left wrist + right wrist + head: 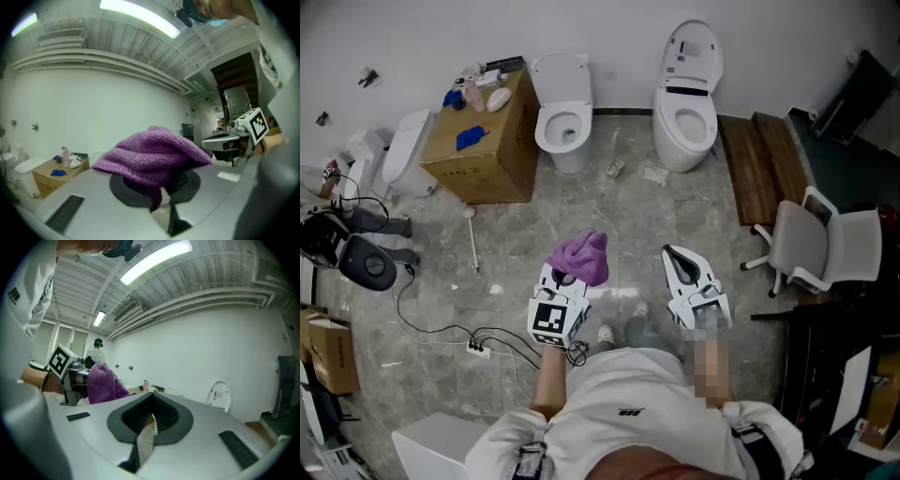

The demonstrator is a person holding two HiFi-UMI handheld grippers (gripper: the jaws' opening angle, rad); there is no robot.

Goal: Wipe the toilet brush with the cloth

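A purple knitted cloth [581, 257] hangs bunched from my left gripper [570, 277], which is shut on it and held level in front of the person. In the left gripper view the cloth [150, 154] drapes over the jaws and hides their tips. My right gripper [672, 253] is level beside it to the right, shut with nothing between its pads [151, 411]. From the right gripper view the cloth [103, 385] shows to the left. A thin white toilet brush [472, 242] lies on the floor ahead and to the left, well apart from both grippers.
Two white toilets [564, 112] [686, 94] stand against the far wall. A cardboard box [483, 141] with small items stands at the left. Wooden boards [759, 164] and a white chair [820, 244] are at the right. A cable with a power strip [478, 349] lies near the feet.
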